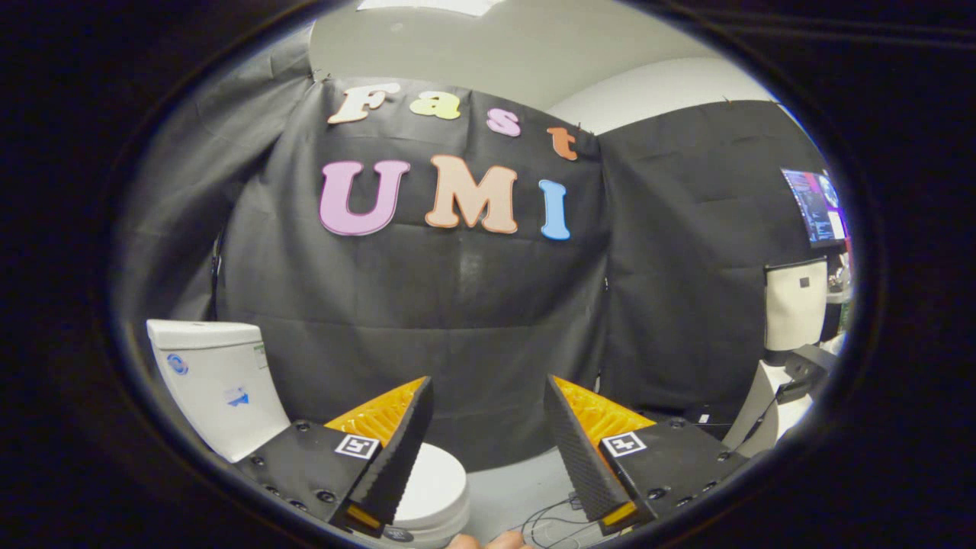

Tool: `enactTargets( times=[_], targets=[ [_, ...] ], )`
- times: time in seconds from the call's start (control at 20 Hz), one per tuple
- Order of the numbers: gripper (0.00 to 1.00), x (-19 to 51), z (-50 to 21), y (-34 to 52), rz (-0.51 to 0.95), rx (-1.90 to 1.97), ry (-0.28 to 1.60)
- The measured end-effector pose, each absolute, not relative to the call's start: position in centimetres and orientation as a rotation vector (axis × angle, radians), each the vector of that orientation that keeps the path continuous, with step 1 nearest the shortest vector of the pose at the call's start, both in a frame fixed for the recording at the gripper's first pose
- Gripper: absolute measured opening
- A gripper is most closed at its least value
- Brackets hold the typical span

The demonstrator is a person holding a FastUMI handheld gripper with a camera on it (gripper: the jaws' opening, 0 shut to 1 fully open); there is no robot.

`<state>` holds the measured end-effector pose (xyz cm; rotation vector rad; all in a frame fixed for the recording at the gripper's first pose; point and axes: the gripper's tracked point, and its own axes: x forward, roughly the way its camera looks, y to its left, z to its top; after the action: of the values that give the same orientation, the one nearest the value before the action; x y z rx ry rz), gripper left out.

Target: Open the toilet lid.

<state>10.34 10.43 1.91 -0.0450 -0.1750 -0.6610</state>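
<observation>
A: Item one, gripper view?
B: Toilet, white. Lid [436, 480] down flat on the bowl, low, partly behind the left finger. Tank [217, 385] beyond the left finger, stickers on its front.
A: Hand-held gripper [488, 450]?
B: Fingers spread wide, nothing between them, touching nothing; raised above the lid.
A: Surroundings?
B: Black cloth wall [457, 305] straight ahead. Chair [793, 305] and lit screen [817, 206] far right. Thin cables [545, 522] on the floor by the right finger.

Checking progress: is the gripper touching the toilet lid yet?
No. The gripper is open in the air, the lid lying below its fingers.
</observation>
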Motion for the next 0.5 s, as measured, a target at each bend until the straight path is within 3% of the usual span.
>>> enactTargets(
  times=[0.5],
  targets=[
    [0.91,12.8,-0.3,12.6,-0.575,0.039,-0.131]
  ],
)
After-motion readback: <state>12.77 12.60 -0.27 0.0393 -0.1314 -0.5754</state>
